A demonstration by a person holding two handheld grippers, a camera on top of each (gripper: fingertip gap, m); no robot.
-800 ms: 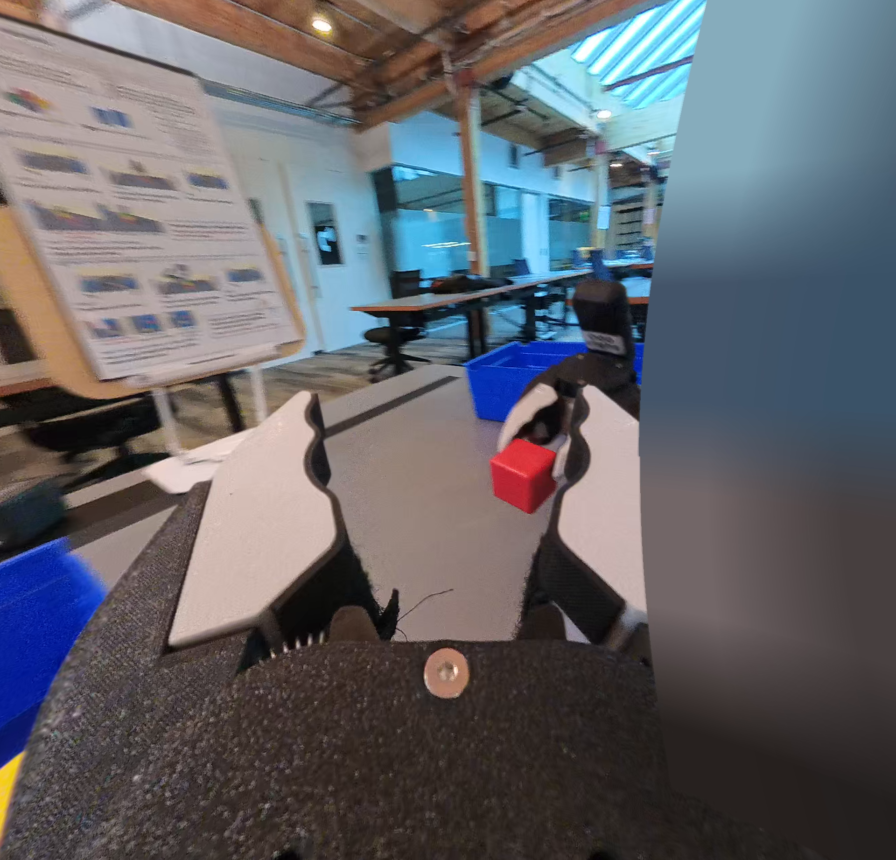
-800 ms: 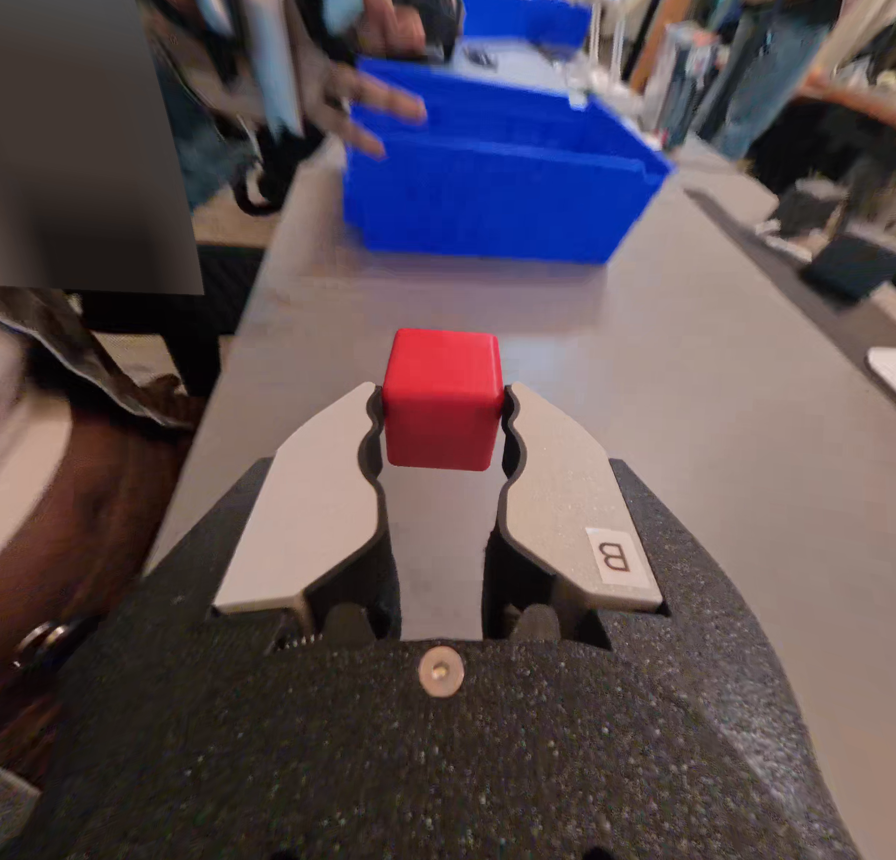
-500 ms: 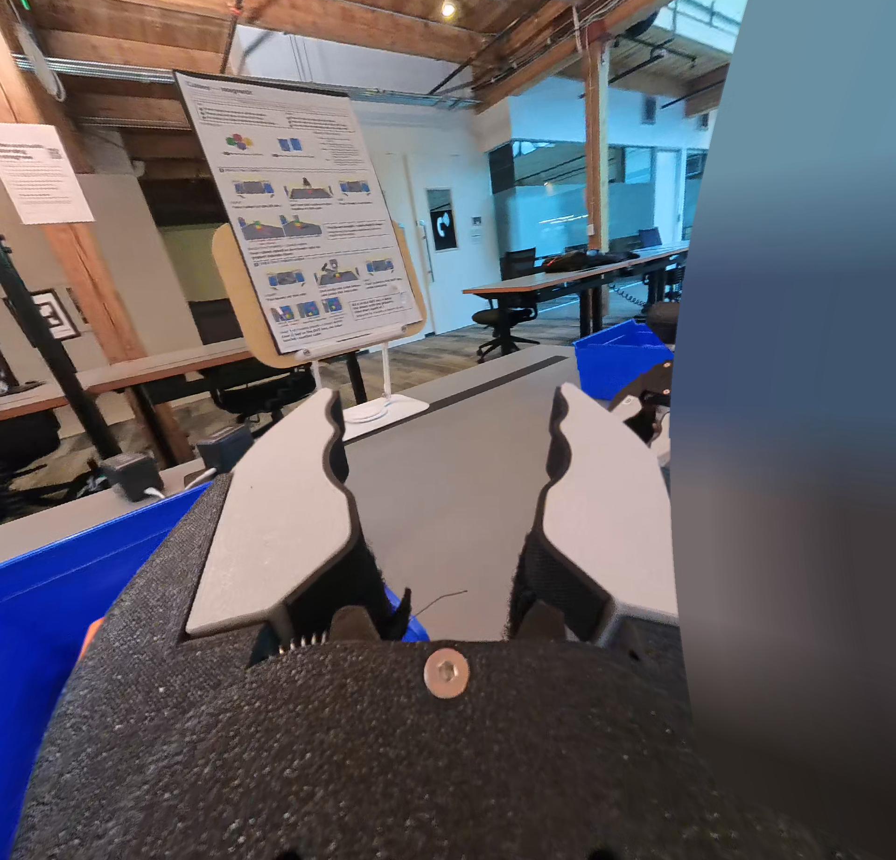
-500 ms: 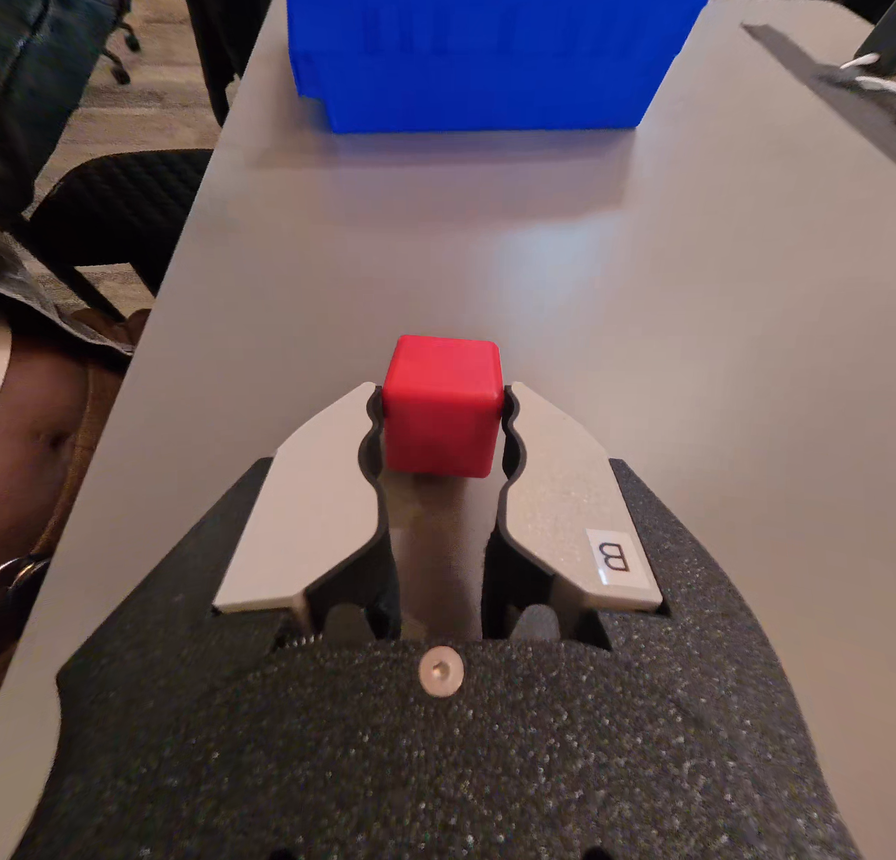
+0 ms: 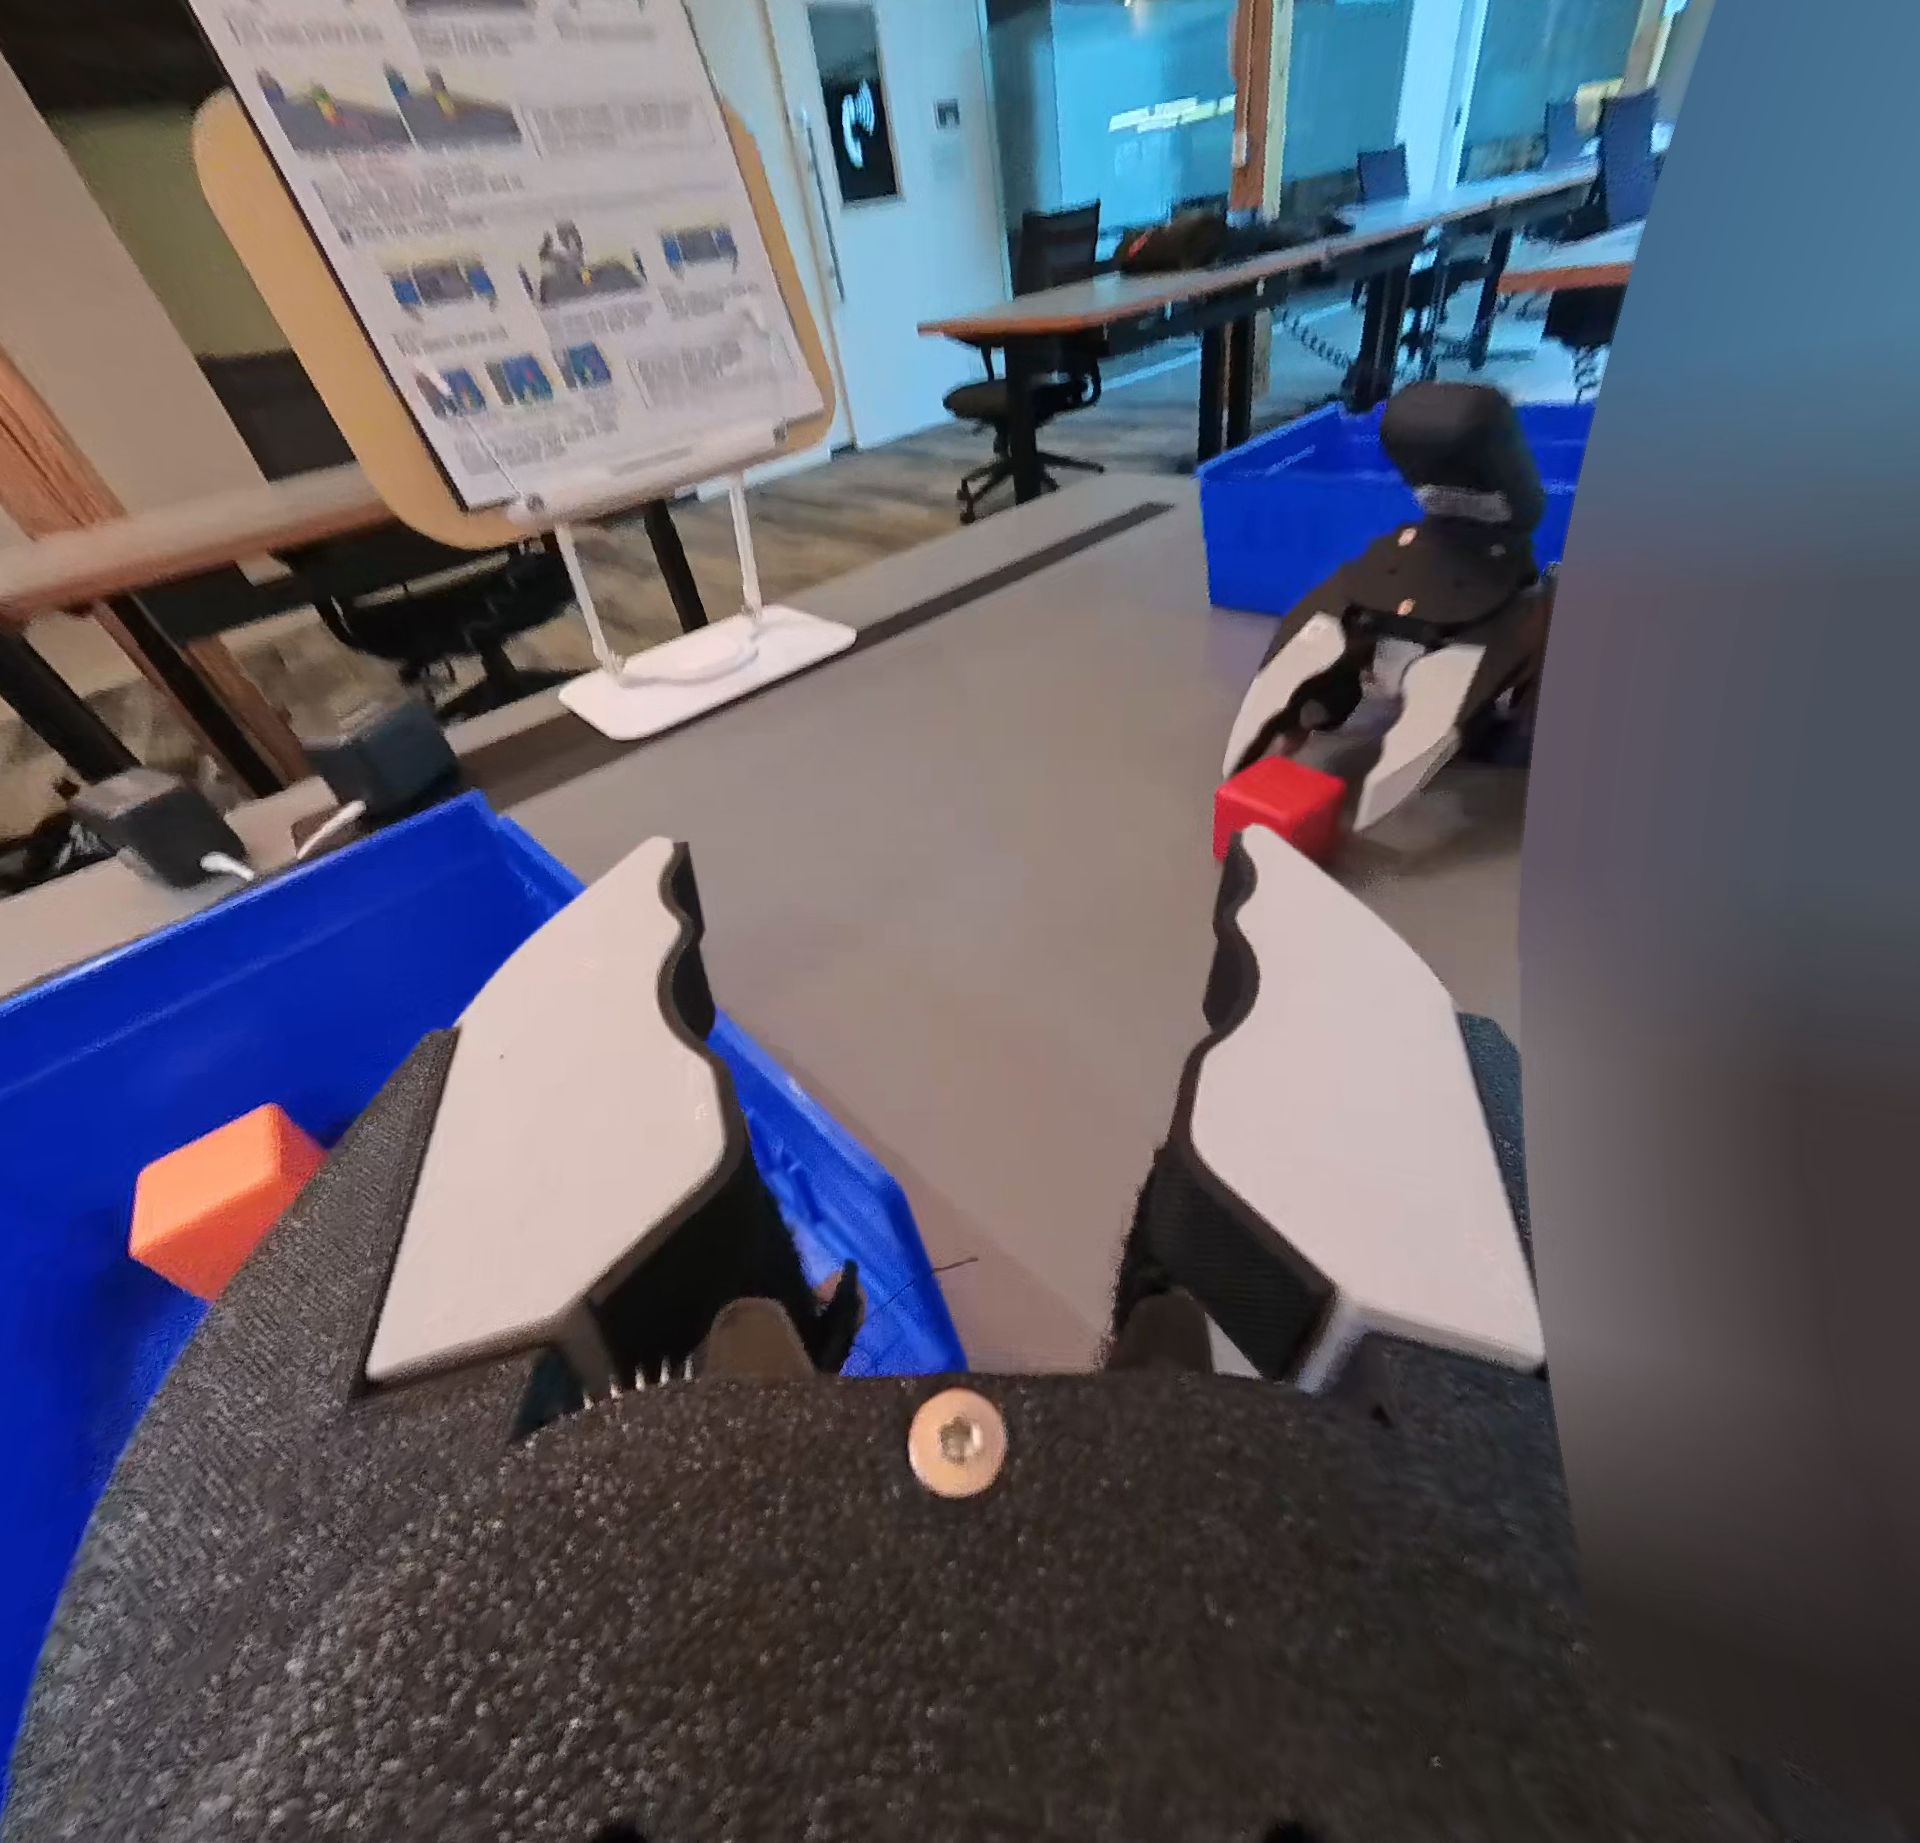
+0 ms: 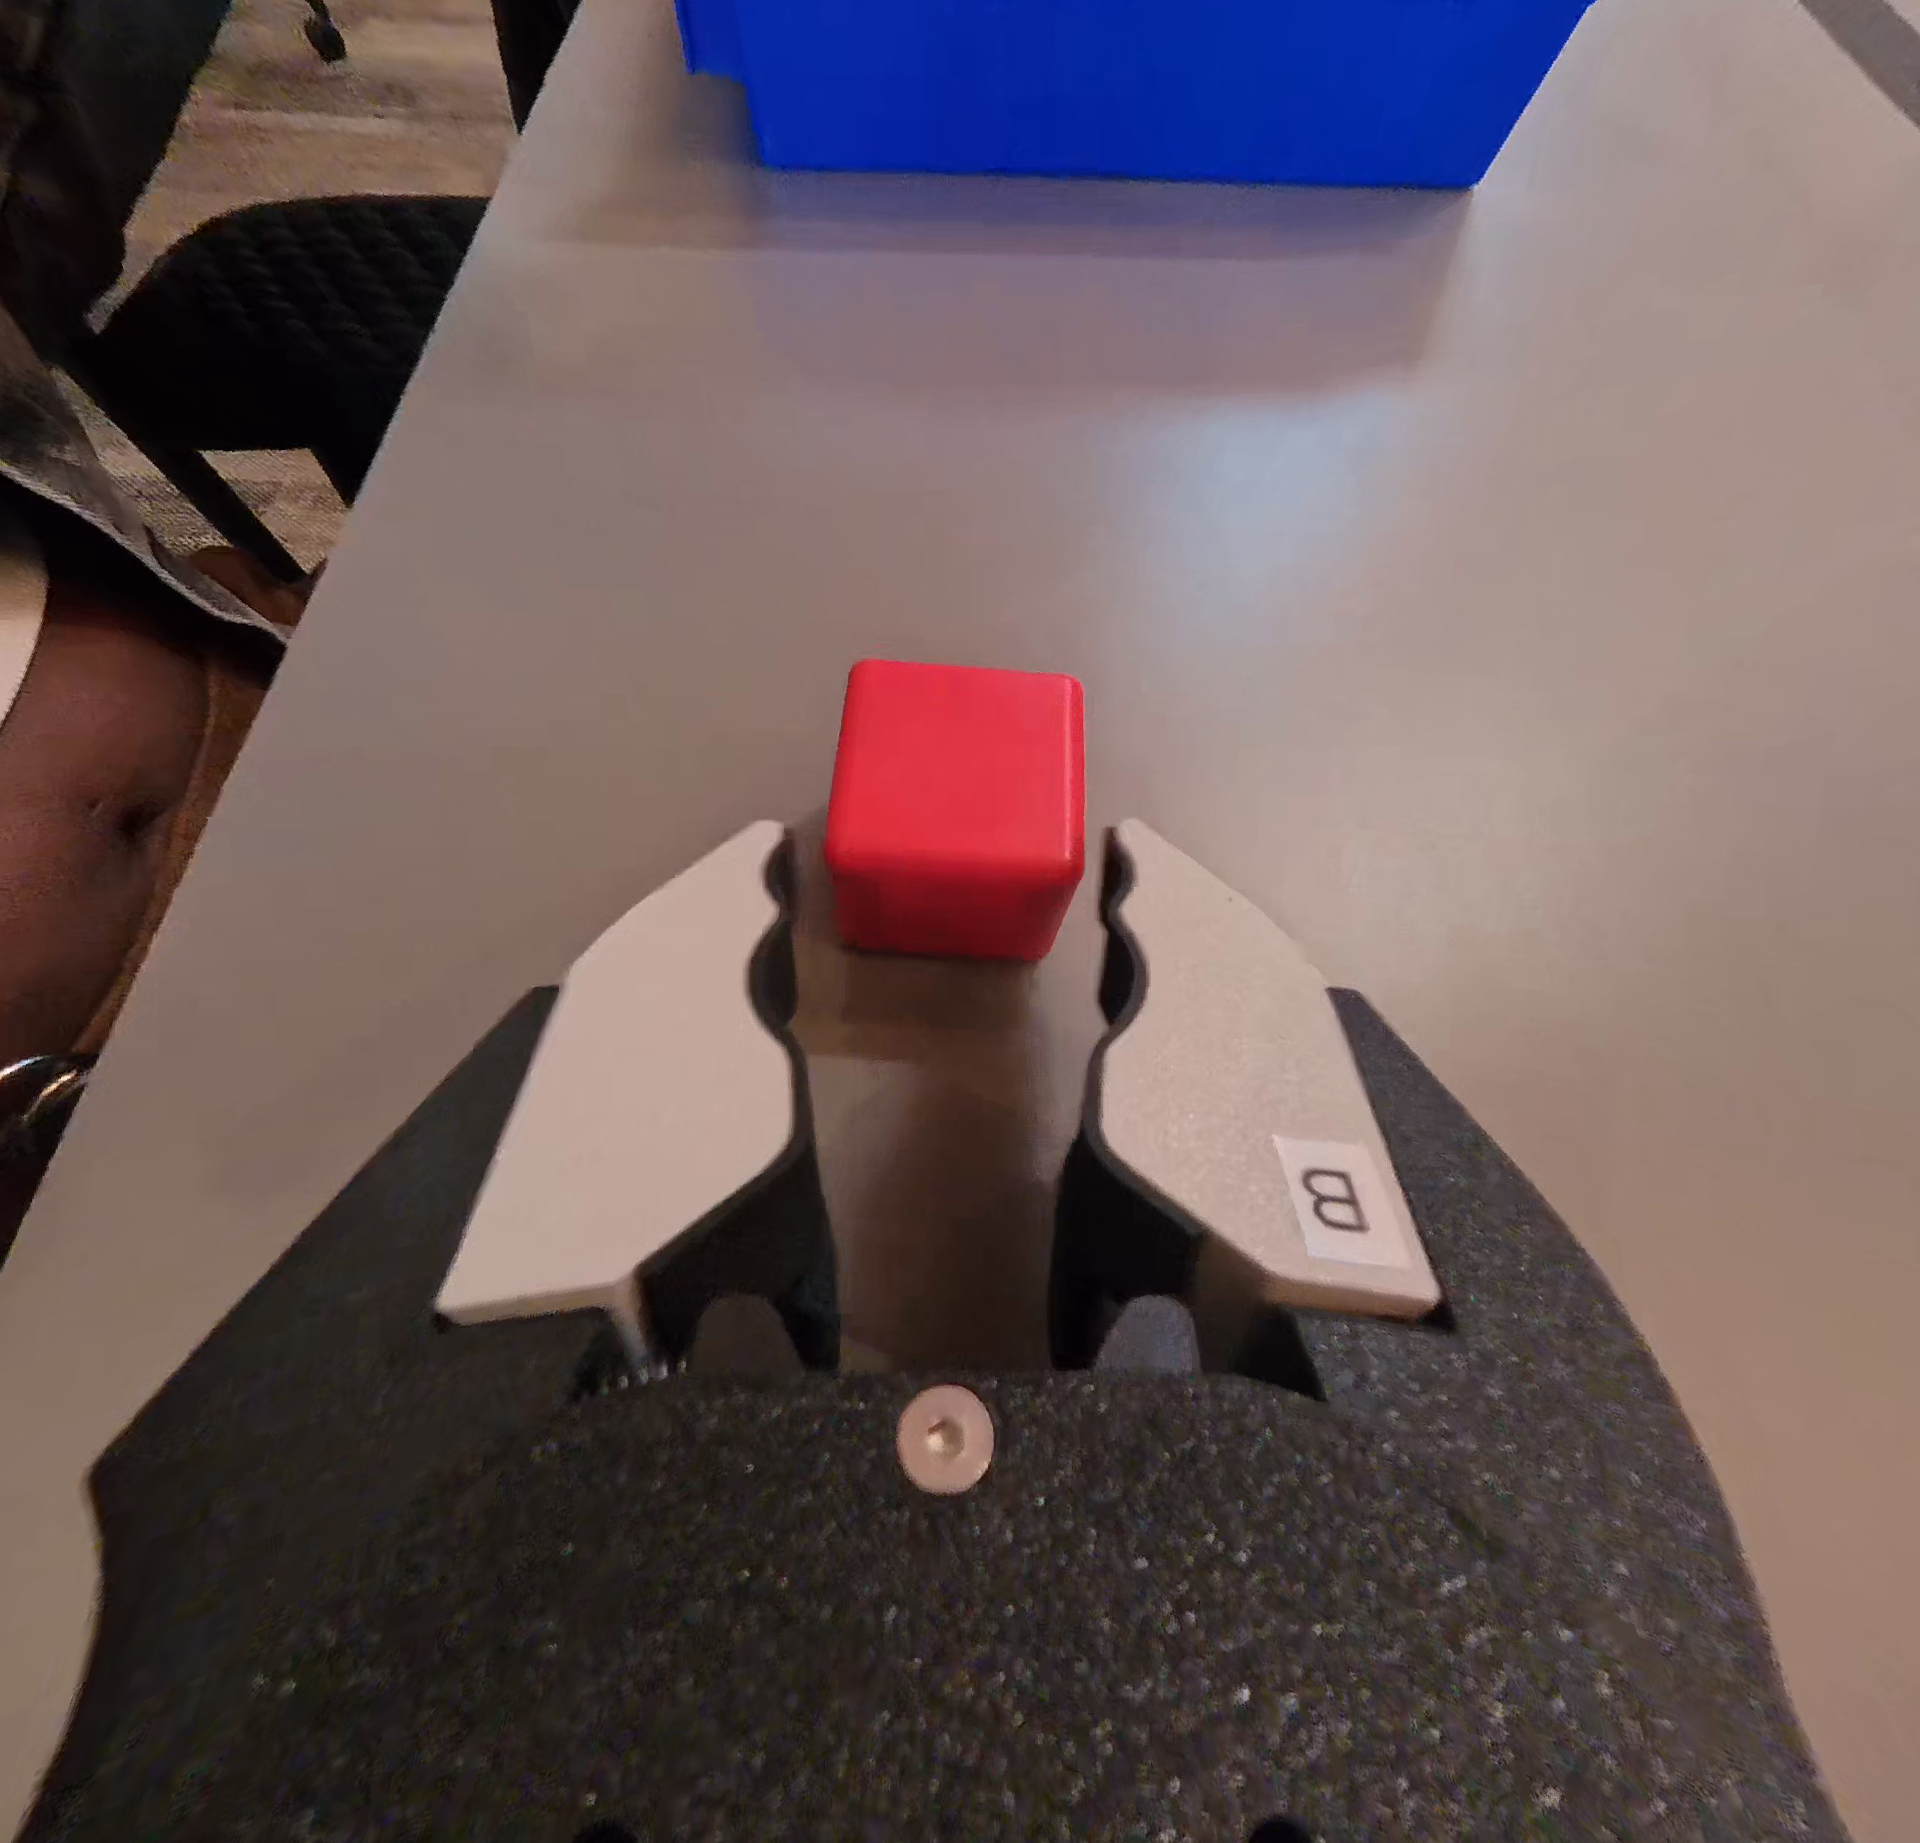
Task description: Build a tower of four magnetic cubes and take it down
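A small white sticker (image 6: 1338, 1199) with one black printed character sits on the right finger of the right hand-held gripper (image 6: 945, 837). A large printed poster board (image 5: 499, 204) on a white stand carries rows of small coloured diagrams and blocks of text, too blurred to make out. A dark wall panel (image 5: 860, 105) bears a white symbol.

A grey blurred patch covers the right edge of the left wrist view and cuts off part of the far blue plastic bin (image 5: 1288, 526). The left hand-held gripper (image 5: 951, 858) hides most of an orange rounded-edge cube (image 5: 213, 1196) lying in the near blue plastic bin (image 5: 260, 962), so only one corner and two faces show.

The glossy red plastic cube (image 6: 956, 806) with rounded edges rests on the smooth grey matte desk (image 6: 1351, 546), between the tips of the right hand-held gripper. Its pale grey fingers (image 6: 665, 1045) with wavy black inner pads stand clear of the cube on both sides, a thin gap showing at each, so nothing is gripped. The left hand-held gripper's fingers (image 5: 582, 1097) are spread wide over bare desk, holding nothing. Both gripper bodies are black with a coarse, speckled, grainy texture and a single silver screw (image 6: 943, 1445) at the middle.
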